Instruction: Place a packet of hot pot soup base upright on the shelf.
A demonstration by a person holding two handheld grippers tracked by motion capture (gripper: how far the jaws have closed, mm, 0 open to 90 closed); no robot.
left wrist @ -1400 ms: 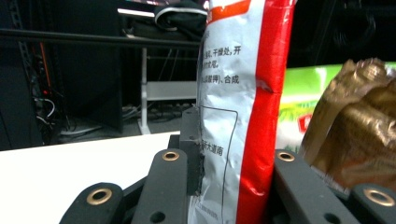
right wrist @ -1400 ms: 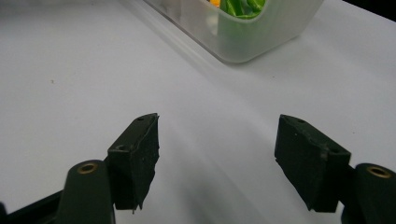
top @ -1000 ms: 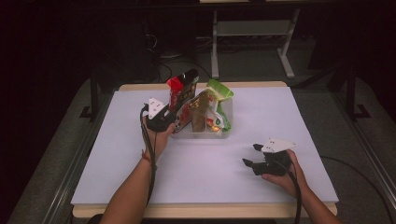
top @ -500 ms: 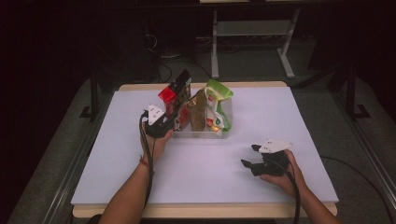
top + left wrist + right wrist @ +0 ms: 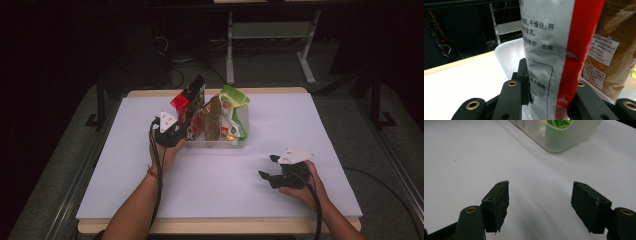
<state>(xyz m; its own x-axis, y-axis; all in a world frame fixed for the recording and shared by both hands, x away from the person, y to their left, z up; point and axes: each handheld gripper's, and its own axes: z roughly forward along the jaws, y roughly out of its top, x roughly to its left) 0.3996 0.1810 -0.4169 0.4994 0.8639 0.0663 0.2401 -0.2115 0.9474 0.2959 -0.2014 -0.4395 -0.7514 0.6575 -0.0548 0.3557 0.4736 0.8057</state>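
High view, container: a clear plastic bin [image 5: 220, 142] stands on the white table [image 5: 300, 130], toward the far left of centre.
High view, contents: three bags stand upright in the bin: a red and silver bag [image 5: 187, 102] at the left end, a brown bag [image 5: 212, 117] in the middle, a green bag [image 5: 234, 107] at the right end.
High view, left gripper [image 5: 172, 135]: at the bin's left end, against the foot of the red and silver bag.
High view, right gripper [image 5: 272, 170]: resting on the table near the front right, well apart from the bin.
High view, hard to make out: the printing on the bags is too small to read; the left jaws are hidden behind the gripper body.
Left gripper view, jaws: narrow, one on each side of the red and silver bag [image 5: 551, 55], pads against it; they have just been opening slightly with the bag between them.
Left gripper view, contents: the brown bag [image 5: 616, 47] stands just beside the red and silver one, inside the bin [image 5: 509, 53].
Left gripper view, cut off: both bags run out of the top edge.
Right gripper view, jaws: wide apart, with bare table [image 5: 461, 150] between them.
Right gripper view, container: a corner of the bin [image 5: 564, 137] with green showing through the wall; the rest is cut off.
Change from earlier frames: the red and silver bag stands a little more upright; the right gripper lies where it lay.
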